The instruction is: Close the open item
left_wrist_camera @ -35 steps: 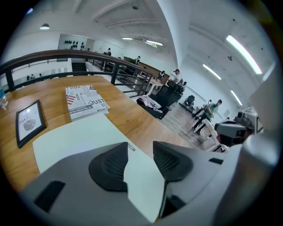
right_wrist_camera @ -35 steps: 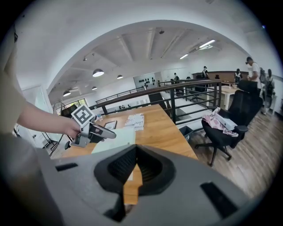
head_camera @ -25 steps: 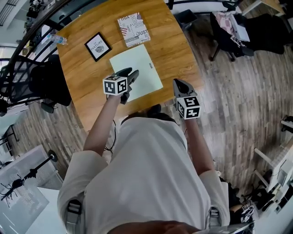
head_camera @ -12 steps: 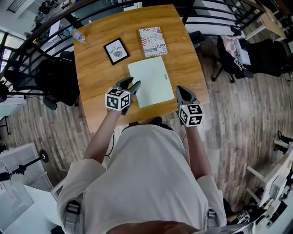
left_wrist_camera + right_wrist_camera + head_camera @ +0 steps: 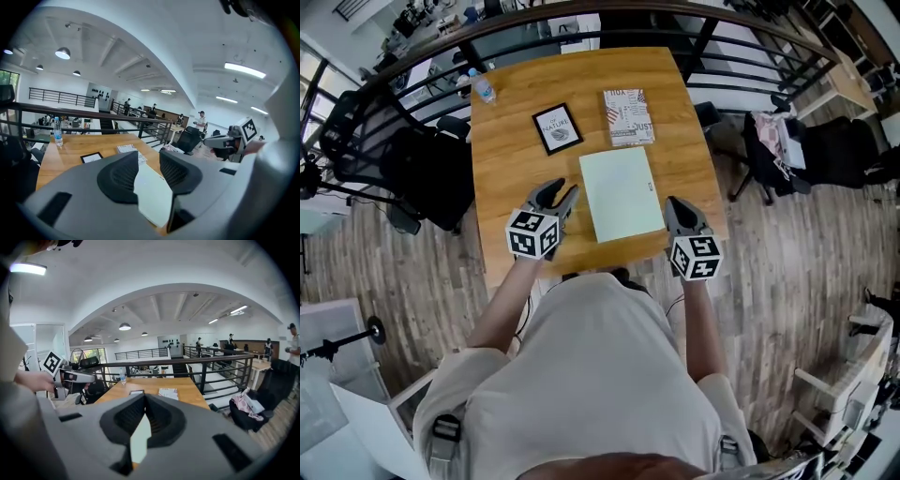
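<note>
A pale green book (image 5: 622,194) lies flat with its cover down in the middle of the wooden table (image 5: 508,159); it also shows past the jaws as the green book (image 5: 152,192) and the green book (image 5: 139,439). My left gripper (image 5: 562,199) hovers just left of the book's near corner, apart from it. Its jaws have just been closing, a gap remains and nothing is between them (image 5: 149,161). My right gripper (image 5: 677,208) hangs off the book's near right corner, its fingertips meeting, empty (image 5: 145,397).
Behind the green book lie a patterned book (image 5: 628,117) and a black framed picture (image 5: 557,128); a water bottle (image 5: 483,87) stands at the far left corner. A black railing (image 5: 581,37) runs behind the table. A black chair (image 5: 412,169) stands left, and a chair with clothes (image 5: 787,141) right.
Both grippers have risen and drawn back toward the person; the left one has left the green book's left edge. The left jaws stand narrower than before.
</note>
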Demonstrator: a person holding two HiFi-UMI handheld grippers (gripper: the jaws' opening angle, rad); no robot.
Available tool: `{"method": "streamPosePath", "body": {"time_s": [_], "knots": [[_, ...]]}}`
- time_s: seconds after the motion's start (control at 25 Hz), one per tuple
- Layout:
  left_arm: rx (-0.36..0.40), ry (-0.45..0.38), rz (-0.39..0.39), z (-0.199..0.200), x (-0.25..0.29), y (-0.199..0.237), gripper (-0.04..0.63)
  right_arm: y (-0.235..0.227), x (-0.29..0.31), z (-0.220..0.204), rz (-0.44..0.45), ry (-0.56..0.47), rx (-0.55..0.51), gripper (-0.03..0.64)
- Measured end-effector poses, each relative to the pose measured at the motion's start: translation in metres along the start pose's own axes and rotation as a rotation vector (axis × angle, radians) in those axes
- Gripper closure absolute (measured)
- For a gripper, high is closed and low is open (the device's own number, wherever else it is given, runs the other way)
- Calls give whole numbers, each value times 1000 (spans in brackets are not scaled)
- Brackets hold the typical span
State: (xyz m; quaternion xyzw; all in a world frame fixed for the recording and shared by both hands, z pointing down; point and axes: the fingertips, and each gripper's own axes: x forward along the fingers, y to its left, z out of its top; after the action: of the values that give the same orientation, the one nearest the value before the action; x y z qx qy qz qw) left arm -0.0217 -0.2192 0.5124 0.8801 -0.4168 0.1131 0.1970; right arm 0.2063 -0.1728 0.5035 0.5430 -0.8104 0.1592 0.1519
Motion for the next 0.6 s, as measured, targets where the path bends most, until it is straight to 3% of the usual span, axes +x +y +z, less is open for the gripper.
{"method": "streamPosePath", "body": {"time_s": [0.36, 0.6], "knots": [[96, -141, -11, 47, -44, -10, 489, 32, -8, 44, 27, -75, -51, 614], [115, -175, -6, 58, -58, -12, 502, 49, -11, 50, 44, -88, -82, 614]]}}
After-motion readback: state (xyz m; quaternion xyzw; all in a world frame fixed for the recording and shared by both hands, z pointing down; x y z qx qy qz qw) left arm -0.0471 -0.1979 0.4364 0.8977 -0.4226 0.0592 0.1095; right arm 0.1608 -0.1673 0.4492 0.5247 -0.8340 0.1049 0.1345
